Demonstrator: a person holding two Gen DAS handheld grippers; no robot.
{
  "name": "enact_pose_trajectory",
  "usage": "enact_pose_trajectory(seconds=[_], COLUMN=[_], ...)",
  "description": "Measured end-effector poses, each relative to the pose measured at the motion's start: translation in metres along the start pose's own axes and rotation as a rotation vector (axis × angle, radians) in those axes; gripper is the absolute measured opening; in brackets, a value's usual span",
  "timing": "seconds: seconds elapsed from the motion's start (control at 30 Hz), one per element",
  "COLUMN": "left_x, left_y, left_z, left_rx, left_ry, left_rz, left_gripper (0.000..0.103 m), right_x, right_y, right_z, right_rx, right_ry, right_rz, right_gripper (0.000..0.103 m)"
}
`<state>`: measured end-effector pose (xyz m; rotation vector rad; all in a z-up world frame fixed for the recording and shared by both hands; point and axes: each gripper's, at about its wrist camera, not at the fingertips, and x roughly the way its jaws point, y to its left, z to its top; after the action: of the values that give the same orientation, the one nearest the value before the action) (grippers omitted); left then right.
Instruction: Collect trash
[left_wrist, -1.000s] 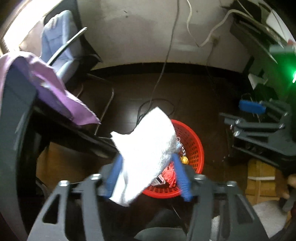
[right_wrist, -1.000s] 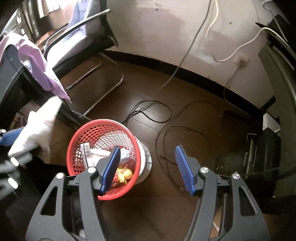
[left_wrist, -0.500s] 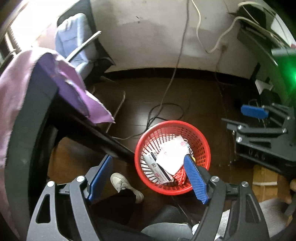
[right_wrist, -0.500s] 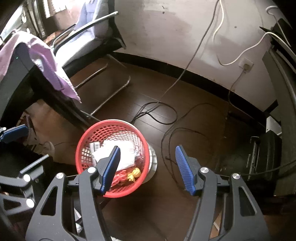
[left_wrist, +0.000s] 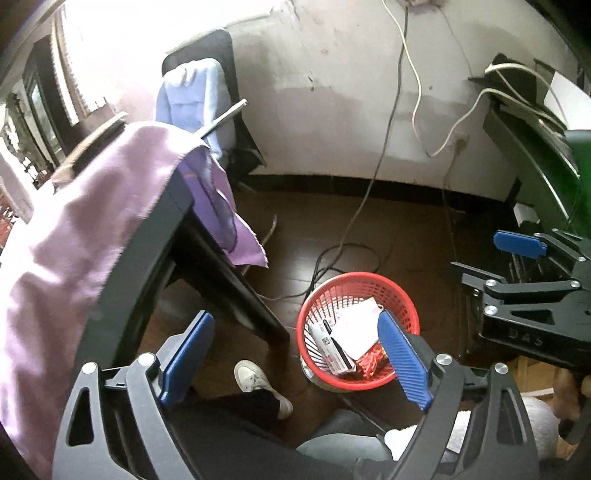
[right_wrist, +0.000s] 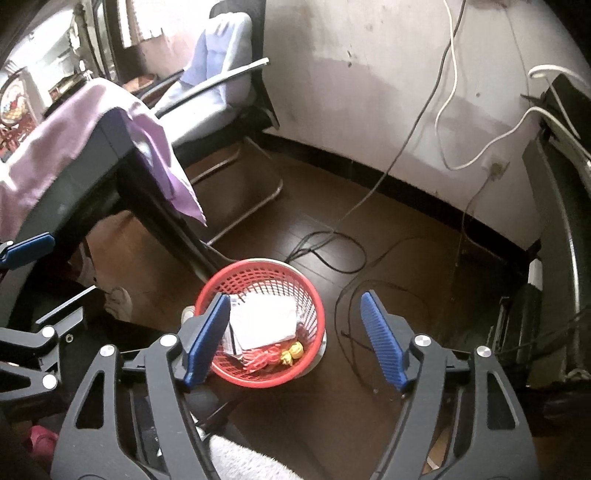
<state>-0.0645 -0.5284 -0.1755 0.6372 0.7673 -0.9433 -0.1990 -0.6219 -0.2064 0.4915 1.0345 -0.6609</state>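
Note:
A red mesh basket (left_wrist: 358, 275) (right_wrist: 258, 264) stands on the dark floor below both grippers. On top of its contents lies a white crumpled tissue (left_wrist: 356, 328) (right_wrist: 264, 319), beside a labelled wrapper (left_wrist: 330, 349), red shreds (right_wrist: 258, 356) and a yellow scrap (right_wrist: 293, 349). My left gripper (left_wrist: 293, 314) hangs high over the basket's left side, its jaws opening with nothing between them. My right gripper (right_wrist: 294, 296) hovers above the basket's right side, its jaws also opening and empty. Each gripper shows at the edge of the other's view.
A black table (left_wrist: 177, 206) draped with a purple cloth (left_wrist: 92, 229) stands to the left. Behind it is a chair (right_wrist: 221, 92) with a blue garment. Cables (right_wrist: 332, 243) trail over the floor beyond the basket. A person's white shoe (left_wrist: 255, 380) rests near the basket.
The left gripper let go of the white tissue, which now lies in the basket. Both grippers rose away from the basket and their jaws widened.

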Motion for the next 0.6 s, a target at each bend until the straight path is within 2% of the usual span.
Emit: enact_pose_trajectory(seconds=[0.37,0.5,0.6], left_x=[-0.057,-0.068,-0.065], left_y=[0.016,0.025,0.031], left_z=[-0.008,-0.014,-0.020], left_rx=[-0.059,-0.086,-0.094], left_ry=[-0.104,-0.127,-0.123], left_rz=[0.018,0.020,0.030], left_gripper=[0.094,0.097,0.097], right_x=[-0.069,-0.081,-0.078], right_y=[0.029,0.032,0.032], right_z=[0.006,0.006,0.004], right_rx=[-0.055,-0.055,-0.054], right_ry=[-0.099,-0.113,-0.110], right_rz=[0.017,-0.001,-0.023], right_gripper=[0.084,0.093,0.093])
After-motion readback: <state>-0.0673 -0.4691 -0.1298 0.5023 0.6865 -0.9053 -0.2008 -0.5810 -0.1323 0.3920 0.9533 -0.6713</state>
